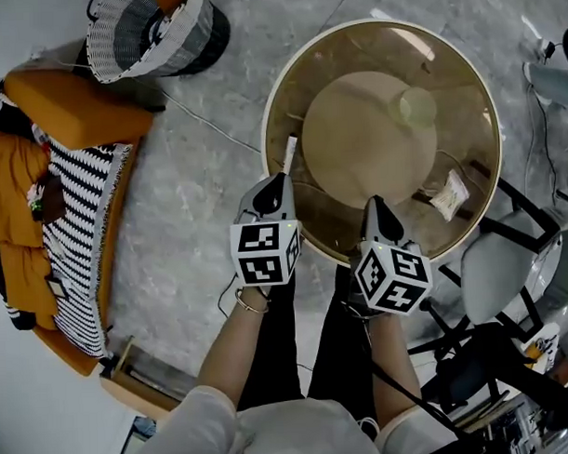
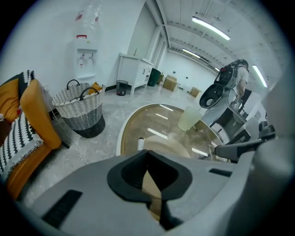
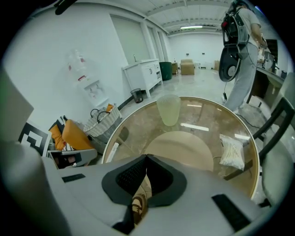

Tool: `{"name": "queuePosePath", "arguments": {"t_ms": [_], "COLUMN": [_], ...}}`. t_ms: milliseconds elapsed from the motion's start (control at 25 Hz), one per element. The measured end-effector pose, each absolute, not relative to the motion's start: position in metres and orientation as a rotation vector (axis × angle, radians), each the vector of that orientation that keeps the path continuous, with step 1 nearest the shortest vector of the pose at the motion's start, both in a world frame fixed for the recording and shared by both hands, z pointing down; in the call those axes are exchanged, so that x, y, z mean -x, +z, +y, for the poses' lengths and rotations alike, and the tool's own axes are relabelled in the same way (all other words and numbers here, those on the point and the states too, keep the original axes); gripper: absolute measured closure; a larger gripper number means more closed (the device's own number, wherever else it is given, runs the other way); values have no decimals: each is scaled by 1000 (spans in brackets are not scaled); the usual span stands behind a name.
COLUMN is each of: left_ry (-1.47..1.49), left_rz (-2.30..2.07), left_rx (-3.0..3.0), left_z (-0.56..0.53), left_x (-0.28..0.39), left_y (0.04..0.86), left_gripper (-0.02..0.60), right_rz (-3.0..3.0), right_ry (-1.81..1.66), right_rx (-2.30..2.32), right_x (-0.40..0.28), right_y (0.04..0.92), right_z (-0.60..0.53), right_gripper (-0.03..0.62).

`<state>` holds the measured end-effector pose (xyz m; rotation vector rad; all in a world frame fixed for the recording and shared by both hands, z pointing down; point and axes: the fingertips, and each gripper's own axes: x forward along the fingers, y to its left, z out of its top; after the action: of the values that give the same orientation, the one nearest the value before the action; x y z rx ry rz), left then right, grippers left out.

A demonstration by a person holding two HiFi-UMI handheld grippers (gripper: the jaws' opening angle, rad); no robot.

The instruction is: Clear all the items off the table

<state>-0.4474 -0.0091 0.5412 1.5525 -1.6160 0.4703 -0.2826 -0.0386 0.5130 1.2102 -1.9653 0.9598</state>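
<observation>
Both grippers hang over the near edge of the round glass table (image 1: pixel 370 23). The left gripper (image 2: pixel 147 152) has its jaws pressed together with nothing between them, and the right gripper (image 3: pixel 146 157) is likewise closed and empty. Three things lie on the glass. A pale translucent cup (image 3: pixel 168 109) stands upright on the far side, a clear packet of cotton swabs (image 3: pixel 232 151) lies flat at the right, and a slim white stick (image 1: pixel 289 154) – a pen or tube, too small to tell – rests by the near left rim, just beyond the left gripper.

The cup looks thin-walled and light, so a hard pinch would likely buckle it. A gentle hold at the rim, one jaw inside and one outside, seems safest. The packet is probably soft, crinkly and slippery, so it is best pinched at a corner or sealed edge. The stick looks stiff and may roll on the slick glass – take it across its middle. A woven basket (image 2: pixel 79 110) stands on the floor off to the far left, a possible place for them.
</observation>
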Motion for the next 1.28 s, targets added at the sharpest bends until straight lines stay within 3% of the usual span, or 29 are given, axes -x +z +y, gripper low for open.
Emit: {"name": "queuePosePath", "arguments": {"t_ms": [240,360,480,1280], "left_ry": [561,616,683,825], "left_rz": [-1586,-1533,-1477,-1428], "left_rx": [-1611,-1642,-1639,-1528], "left_z": [-13,-14,-12,-12], "left_x": [450,446,442,453], "left_y": [561,572,587,616], "left_gripper": [569,489,459,499], "right_rz": [-1916,-1910,-1904,-1861], "right_ry": [997,1003,1011,1098], "right_rx": [-1247,-1251,-1254,-1346], "right_x": [270,268,265,237], "right_y": [527,532,538,554], "right_z": [-36,-38,-39,-28], "right_gripper": [570,571,571,571]}}
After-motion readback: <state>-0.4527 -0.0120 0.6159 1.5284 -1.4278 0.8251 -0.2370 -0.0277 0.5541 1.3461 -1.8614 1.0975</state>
